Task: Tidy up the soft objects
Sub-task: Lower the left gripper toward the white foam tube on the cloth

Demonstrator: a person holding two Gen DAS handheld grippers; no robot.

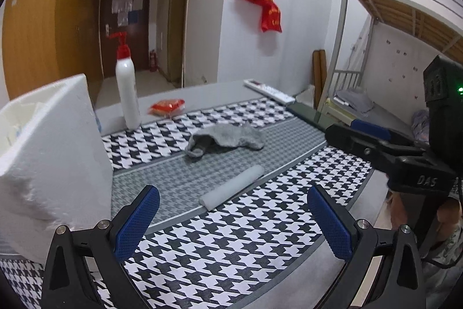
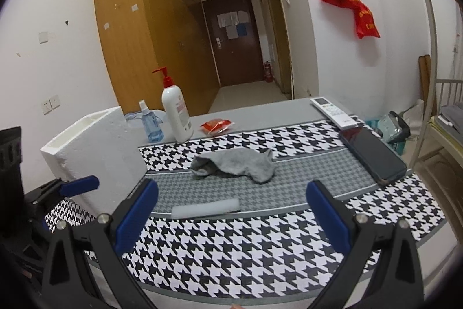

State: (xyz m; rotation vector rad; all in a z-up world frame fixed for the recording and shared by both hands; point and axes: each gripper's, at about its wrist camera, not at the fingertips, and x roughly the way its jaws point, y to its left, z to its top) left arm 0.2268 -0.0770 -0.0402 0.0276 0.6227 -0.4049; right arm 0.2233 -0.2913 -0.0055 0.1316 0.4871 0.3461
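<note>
Both grippers hover above the near edge of the houndstooth mat (image 2: 231, 251), and nothing is picked up yet. The left gripper (image 1: 231, 225) has its blue pads spread wide and empty; the right gripper (image 2: 231, 219) is likewise released, with nothing between its pads.

The soft things lie on the grey centre band of the mat. The white foam roll (image 2: 206, 207) sits nearest, lying flat. Beyond it, towards the far side, the grey sock (image 2: 234, 164) lies crumpled with its cuff open to the left. At the left stands the white foam box (image 2: 95, 146), open at the top, which looks like the likely place to put them, though that is a guess from the task.

The step in hand seems to be the first reach, probably for the foam roll. To do it well, come down with the pads across the roll's short width near its middle, so it does not pivot, and close gently, since foam squashes and can spring out. For the sock, pinch the bunched cuff rather than the flat toe. Keep clear of the pump bottle (image 2: 176, 112) and the phone (image 2: 373, 155) at the right
</note>
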